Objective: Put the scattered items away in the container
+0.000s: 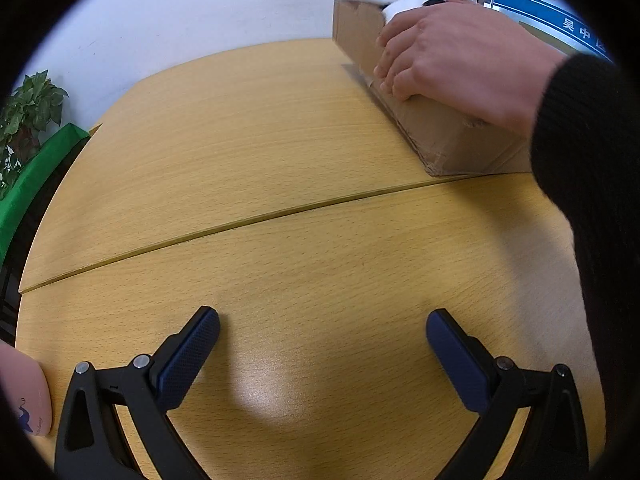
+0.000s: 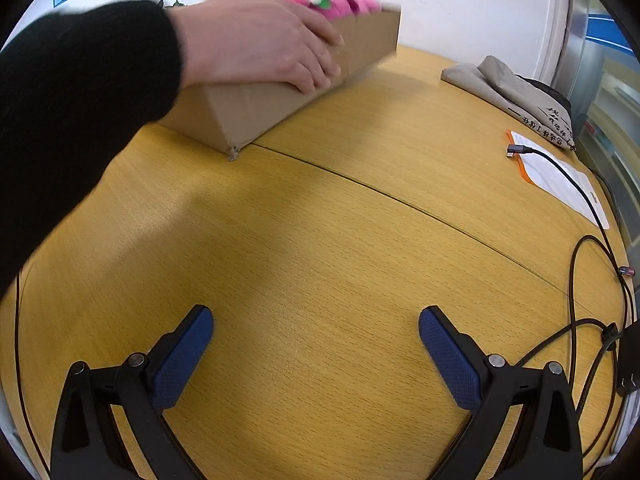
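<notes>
Left gripper [image 1: 322, 344] and right gripper [image 2: 316, 340] are held wide open, empty; box [image 2: 280, 96] should be steadied by hand [image 2: 260, 44] before loading.

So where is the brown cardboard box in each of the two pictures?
Left wrist view: the cardboard box sits at the upper right, on the table, under a bare hand.
Right wrist view: the same box is at the upper left.
Shared landmark: that hand resting on the box.
</notes>
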